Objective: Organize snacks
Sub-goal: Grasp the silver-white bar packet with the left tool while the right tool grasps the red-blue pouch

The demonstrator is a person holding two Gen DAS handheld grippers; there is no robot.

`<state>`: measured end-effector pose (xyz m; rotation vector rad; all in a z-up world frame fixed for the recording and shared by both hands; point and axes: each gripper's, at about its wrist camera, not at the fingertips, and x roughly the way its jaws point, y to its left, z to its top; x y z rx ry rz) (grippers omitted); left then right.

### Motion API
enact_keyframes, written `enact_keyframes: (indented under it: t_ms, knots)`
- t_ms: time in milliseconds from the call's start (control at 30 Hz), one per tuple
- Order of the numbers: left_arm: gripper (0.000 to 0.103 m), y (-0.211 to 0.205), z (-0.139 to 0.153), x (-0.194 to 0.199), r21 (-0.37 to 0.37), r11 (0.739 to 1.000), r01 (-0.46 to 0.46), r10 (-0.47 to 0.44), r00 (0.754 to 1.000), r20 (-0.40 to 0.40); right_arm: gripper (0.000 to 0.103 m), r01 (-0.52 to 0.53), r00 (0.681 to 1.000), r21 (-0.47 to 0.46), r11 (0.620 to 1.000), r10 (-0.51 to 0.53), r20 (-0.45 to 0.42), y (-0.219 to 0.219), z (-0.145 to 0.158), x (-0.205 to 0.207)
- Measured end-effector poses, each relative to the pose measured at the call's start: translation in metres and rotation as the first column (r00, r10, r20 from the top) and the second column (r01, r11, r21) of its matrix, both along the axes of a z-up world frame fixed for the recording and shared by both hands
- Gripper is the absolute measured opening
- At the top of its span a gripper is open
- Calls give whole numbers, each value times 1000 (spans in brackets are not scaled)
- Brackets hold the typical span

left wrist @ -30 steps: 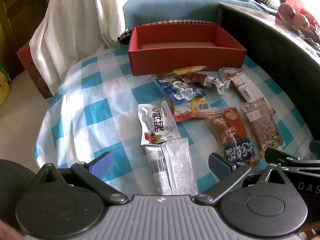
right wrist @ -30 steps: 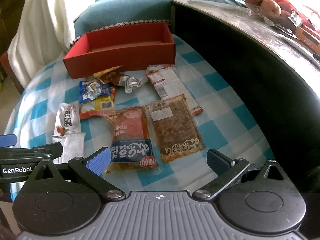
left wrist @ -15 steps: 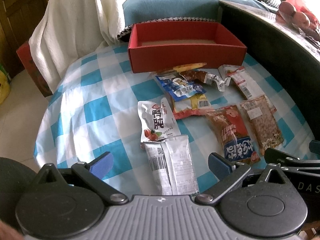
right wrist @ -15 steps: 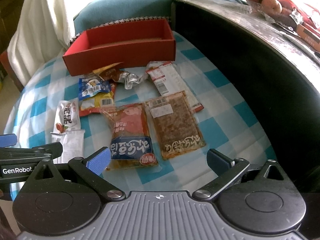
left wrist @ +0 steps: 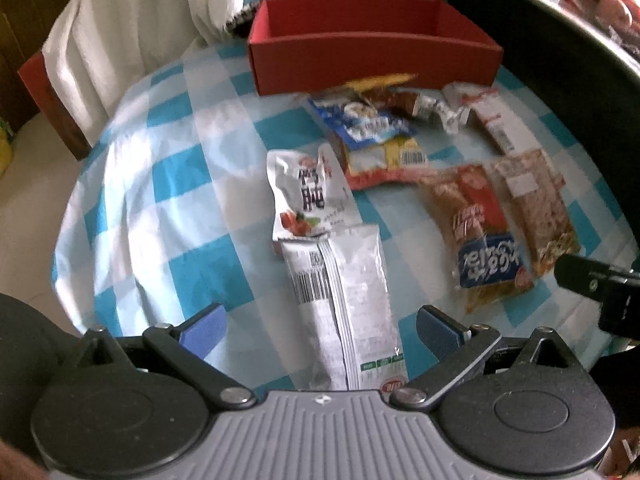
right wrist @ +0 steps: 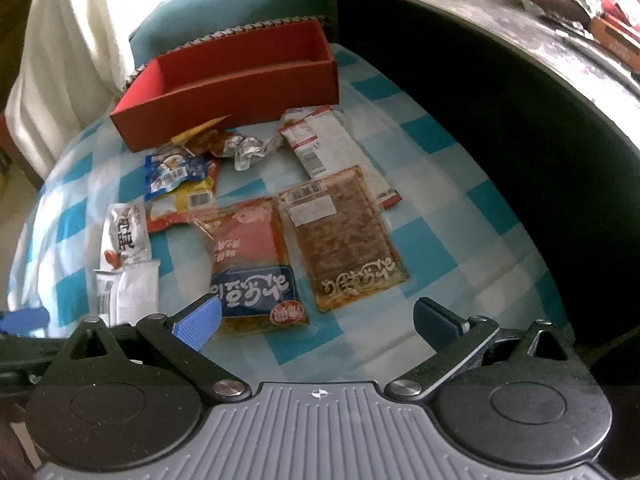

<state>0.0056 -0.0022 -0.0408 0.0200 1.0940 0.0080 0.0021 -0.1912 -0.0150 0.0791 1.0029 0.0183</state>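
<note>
Several snack packets lie on a blue-and-white checked cloth in front of an empty red box [left wrist: 372, 46] [right wrist: 228, 88]. A long white packet [left wrist: 344, 300] lies between the spread fingers of my left gripper [left wrist: 320, 332], which is open and holds nothing. A white pouch with black characters [left wrist: 306, 196] lies just beyond it. My right gripper [right wrist: 316, 318] is open above the near edge of a red-and-blue packet [right wrist: 252, 264] and a brown transparent packet [right wrist: 344, 236]. Blue, yellow and foil-wrapped snacks [right wrist: 180, 172] cluster near the box.
A dark curved table edge [right wrist: 500, 128] rises on the right, with fruit and wrappers on top. A white throw [left wrist: 120, 40] hangs over a seat at the left, a blue cushion behind the box. The cloth's left half [left wrist: 160, 184] is bare.
Both grippers have moved forward and lower toward the snacks, so the packets look larger. The jaws stay spread. No packet has shifted.
</note>
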Motion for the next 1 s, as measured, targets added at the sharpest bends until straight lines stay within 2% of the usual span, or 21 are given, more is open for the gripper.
enact_keyframes:
  t_ms: [200, 367, 533, 700, 933, 1000]
  knots:
    - [96, -3, -3, 3, 18, 1000, 9, -9, 1000, -15, 103, -31, 999, -9, 999, 30, -36, 5, -9, 5]
    - [96, -4, -13, 6, 26, 1000, 11, -9, 999, -48, 103, -19, 1000, 34, 999, 20, -17, 0, -4, 7]
    - [96, -3, -26, 10, 17, 1000, 2, 0, 995, -103, 103, -12, 1000, 66, 998, 11, 19, -5, 4, 12]
    - [96, 3, -40, 15, -24, 999, -28, 24, 986, -162, 103, -23, 1000, 86, 996, 24, -9, -6, 1, 21]
    - [99, -9, -46, 18, 18, 1000, 0, 3, 989, -147, 103, -42, 999, 80, 996, 44, -22, -5, -4, 28]
    - [94, -5, -43, 19, 7, 1000, -20, 21, 990, -142, 103, -40, 998, 75, 996, 43, -35, -6, -7, 29]
